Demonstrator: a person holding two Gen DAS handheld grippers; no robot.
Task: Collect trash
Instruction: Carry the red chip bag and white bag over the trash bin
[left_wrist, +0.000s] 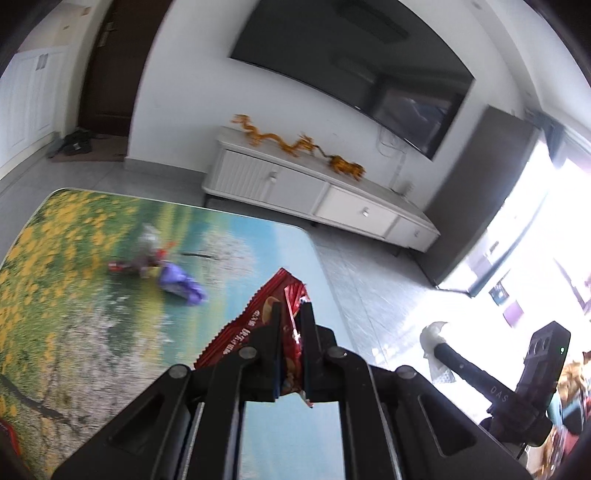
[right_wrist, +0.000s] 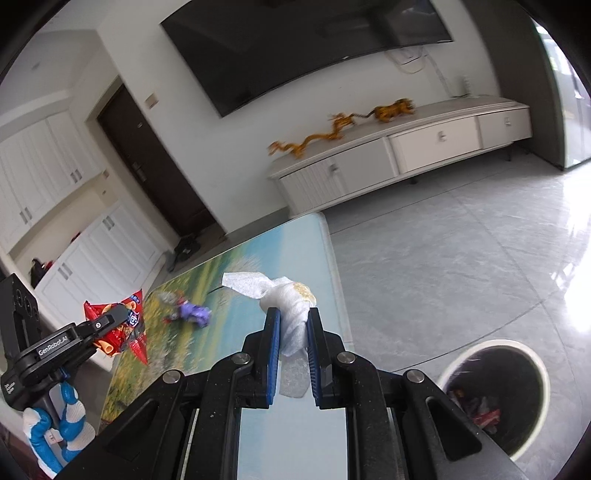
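Above table (right_wrist: 314, 254) | left tongs (left_wrist: 291, 314) grip red wrapper (left_wrist: 258, 325) | right tongs (right_wrist: 291, 321) grip tissue (right_wrist: 284, 295) (bin (right_wrist: 495, 391) nearby)

"How's the left gripper (left_wrist: 291, 332) standing?"

"Raised off the table, fingers pinched nearly together on a red snack wrapper (left_wrist: 258, 325)."

"And the right gripper (right_wrist: 293, 332)?"

"Also lifted, jaws clamped on a crumpled white tissue (right_wrist: 291, 302). A blue-and-white gloved hand (right_wrist: 59, 424) grips the left handle."
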